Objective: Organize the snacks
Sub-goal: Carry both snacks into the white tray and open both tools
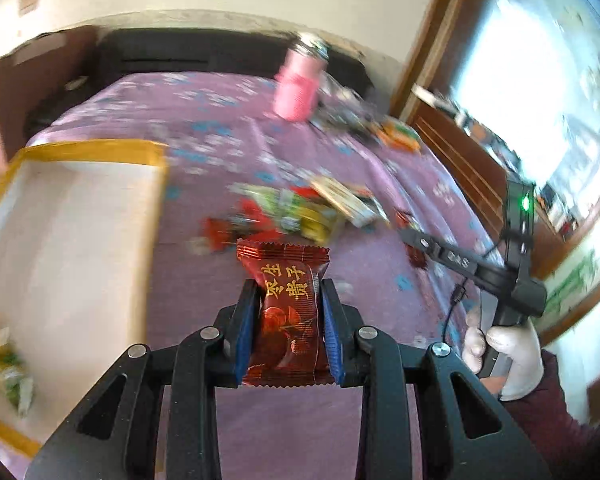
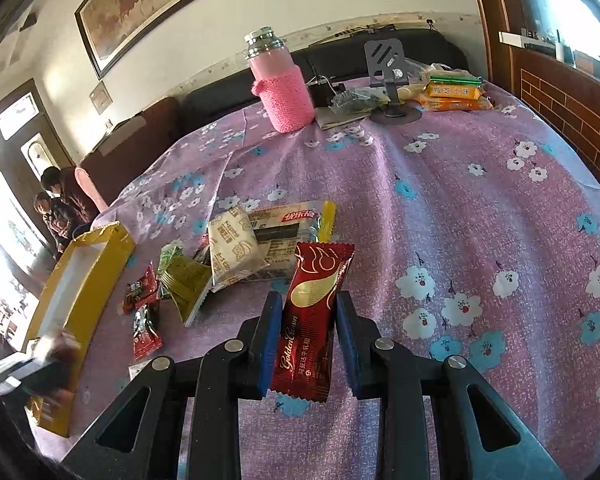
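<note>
My left gripper point(image 1: 289, 286) is shut on a dark red candy packet point(image 1: 286, 312) with gold characters, held upright above the purple flowered cloth point(image 1: 260, 420). The yellow box point(image 1: 80, 152) with its white inside lies to its left, blurred by motion. My right gripper point(image 2: 309, 298) is shut on a red Golden Crown wafer packet point(image 2: 312, 320), lifted over the cloth. The loose snack pile point(image 2: 236, 252) lies just ahead and left of it, and the yellow box point(image 2: 100, 264) is further left. A gloved hand point(image 1: 512, 356) holds the right gripper at the right of the left wrist view.
A pink sleeved bottle point(image 2: 284, 92), a grey phone stand point(image 2: 388, 76) and orange biscuit packs point(image 2: 452, 96) stand at the far end of the cloth. A dark sofa point(image 2: 220, 92) runs behind. Two people point(image 2: 60, 208) are at the far left. A wooden panel point(image 2: 572, 112) borders the right.
</note>
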A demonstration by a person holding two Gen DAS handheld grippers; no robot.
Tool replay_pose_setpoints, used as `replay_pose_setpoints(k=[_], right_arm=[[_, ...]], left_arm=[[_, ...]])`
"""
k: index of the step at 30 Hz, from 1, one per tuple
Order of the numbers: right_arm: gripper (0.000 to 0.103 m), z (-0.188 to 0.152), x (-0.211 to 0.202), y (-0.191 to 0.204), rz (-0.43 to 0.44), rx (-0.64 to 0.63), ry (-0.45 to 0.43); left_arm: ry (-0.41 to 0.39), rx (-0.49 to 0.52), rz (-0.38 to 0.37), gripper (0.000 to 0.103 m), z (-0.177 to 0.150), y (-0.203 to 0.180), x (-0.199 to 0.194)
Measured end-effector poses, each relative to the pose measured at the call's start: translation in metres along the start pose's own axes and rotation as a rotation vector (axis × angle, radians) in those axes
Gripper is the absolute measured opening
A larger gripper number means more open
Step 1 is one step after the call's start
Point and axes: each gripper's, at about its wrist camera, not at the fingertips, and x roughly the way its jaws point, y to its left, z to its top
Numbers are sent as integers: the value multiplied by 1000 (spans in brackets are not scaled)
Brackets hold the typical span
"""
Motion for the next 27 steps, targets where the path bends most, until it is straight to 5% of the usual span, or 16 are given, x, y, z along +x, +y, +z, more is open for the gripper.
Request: replay_pose_setpoints(k=[9, 15, 22, 27], right_arm=[[28, -1, -12, 30, -2, -49, -17], [28, -7, -28, 125, 183, -202, 34], [27, -28, -6, 235, 394, -320, 196], [27, -46, 16, 282, 406, -390, 257]], left_arm=[[-61, -160, 156, 28, -25, 94, -51], [-33, -210, 170, 28, -41, 121, -47], [5, -199, 175, 29, -48, 129, -44], [46, -222, 159, 30, -51, 135, -34]])
